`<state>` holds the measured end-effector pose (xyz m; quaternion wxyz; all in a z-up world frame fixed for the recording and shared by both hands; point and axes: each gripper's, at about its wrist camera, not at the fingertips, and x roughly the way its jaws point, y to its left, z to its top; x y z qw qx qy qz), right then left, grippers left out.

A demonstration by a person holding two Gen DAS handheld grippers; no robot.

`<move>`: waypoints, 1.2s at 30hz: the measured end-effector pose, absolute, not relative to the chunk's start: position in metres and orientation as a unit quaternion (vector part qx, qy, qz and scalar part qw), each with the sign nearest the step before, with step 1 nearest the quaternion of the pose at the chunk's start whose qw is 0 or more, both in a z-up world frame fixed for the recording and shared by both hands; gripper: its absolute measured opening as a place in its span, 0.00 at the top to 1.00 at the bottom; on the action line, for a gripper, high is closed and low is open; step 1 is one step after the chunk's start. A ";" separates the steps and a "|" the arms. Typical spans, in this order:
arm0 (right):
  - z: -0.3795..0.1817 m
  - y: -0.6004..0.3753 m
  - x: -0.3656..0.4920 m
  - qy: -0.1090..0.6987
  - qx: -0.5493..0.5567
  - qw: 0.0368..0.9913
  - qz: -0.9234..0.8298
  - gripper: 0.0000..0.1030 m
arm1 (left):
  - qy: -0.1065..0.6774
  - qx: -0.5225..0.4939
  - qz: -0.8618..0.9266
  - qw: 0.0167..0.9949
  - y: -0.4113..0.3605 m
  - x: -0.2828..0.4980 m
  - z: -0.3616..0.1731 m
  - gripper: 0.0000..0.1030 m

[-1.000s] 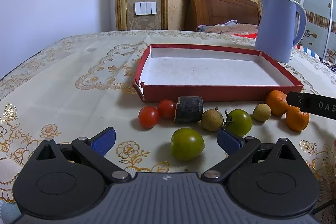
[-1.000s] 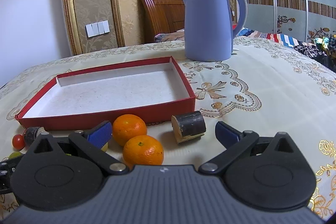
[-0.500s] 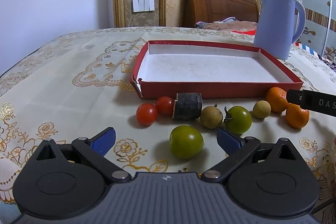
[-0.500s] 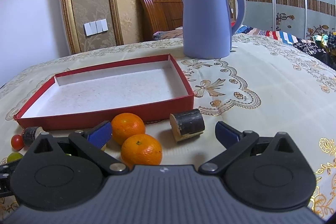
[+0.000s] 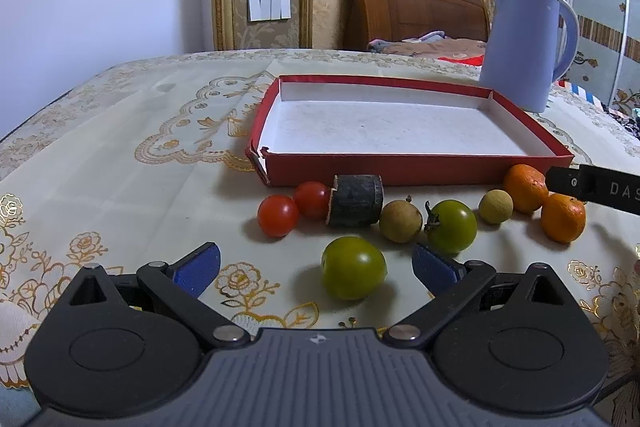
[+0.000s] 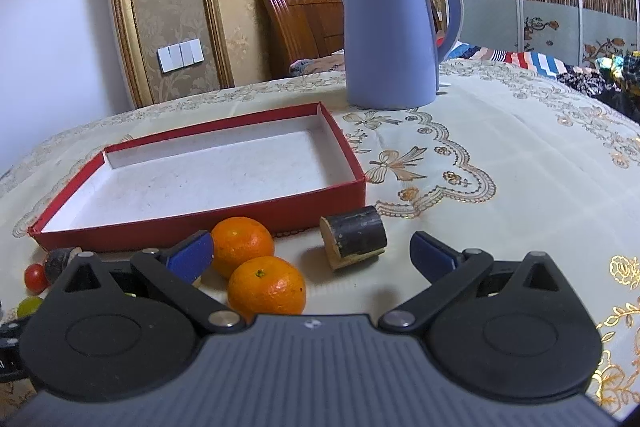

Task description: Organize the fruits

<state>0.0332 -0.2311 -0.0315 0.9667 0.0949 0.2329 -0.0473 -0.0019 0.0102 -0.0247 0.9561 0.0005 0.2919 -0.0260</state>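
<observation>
While my left gripper (image 5: 316, 265) hangs low over the table with its blue fingers (image 5: 197, 264) wide apart and nothing in them, the near green tomato (image 5: 353, 267) sits right in front of it. It lies just a bit to the right of the middle of the gap, on the cloth. It is round, so it has no long side to line up with. I think I only need to push straight ahead and a little right, then close on it.

My right gripper (image 6: 312, 253) is wide apart too, and holds nothing. Two oranges (image 6: 266, 289) sit between its fingers, toward the left one, with one orange behind the other. A short dark stick piece (image 6: 354, 237) lies in the gap as well, tipped a little, its long side going across from left to right.

The red box (image 5: 400, 177) is past all the fruit and has nothing in it yet. The other fruit is lined up along its front wall: two red tomatoes (image 5: 278, 215), another dark piece (image 5: 355, 199), two small brown fruits (image 5: 401, 225) and a second green tomato (image 5: 454, 225).

My left gripper is nearer the green tomato. My right one is nearer the oranges. The front wall of the box is low, but I think I must lift each fruit over it.
</observation>
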 end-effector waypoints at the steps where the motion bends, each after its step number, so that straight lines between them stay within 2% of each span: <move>1: -0.031 -0.233 0.032 0.233 0.096 0.967 -0.047 0.00 | 0.290 0.001 -0.028 0.957 0.010 -0.003 -0.024 0.01; 4: -0.030 -0.235 0.028 0.240 0.080 0.967 -0.040 0.00 | 0.285 0.003 -0.040 0.958 0.010 -0.005 -0.024 0.03; 6: -0.029 -0.236 0.024 0.237 0.068 0.968 -0.044 0.00 | 0.288 0.009 -0.046 0.956 0.007 -0.004 -0.025 0.20; 7: -0.029 -0.237 0.021 0.234 0.065 0.969 -0.043 0.00 | 0.297 0.010 -0.048 0.954 0.007 -0.003 -0.027 0.23; 22: -0.018 -0.261 -0.001 0.234 0.017 0.970 -0.057 0.00 | 0.309 0.017 -0.049 0.950 0.003 0.000 -0.028 0.25; 24: -0.015 -0.268 -0.006 0.232 0.010 0.971 -0.061 0.00 | 0.309 0.021 -0.051 0.950 0.002 0.000 -0.028 0.32; 28: -0.015 -0.282 -0.012 0.242 0.021 0.969 -0.053 0.00 | 0.308 0.027 -0.056 0.949 -0.001 0.000 -0.029 0.36; 32: -0.022 -0.278 -0.010 0.265 0.021 0.964 -0.013 0.00 | 0.306 0.031 -0.059 0.950 -0.002 0.000 -0.029 0.58; 33: -0.024 -0.274 -0.010 0.269 0.019 0.963 -0.002 0.00 | 0.306 0.029 -0.062 0.950 -0.002 0.000 -0.029 0.61; 36: -0.027 -0.258 -0.006 0.278 0.002 0.960 0.034 0.16 | 0.304 0.027 -0.062 0.950 -0.002 0.000 -0.029 0.68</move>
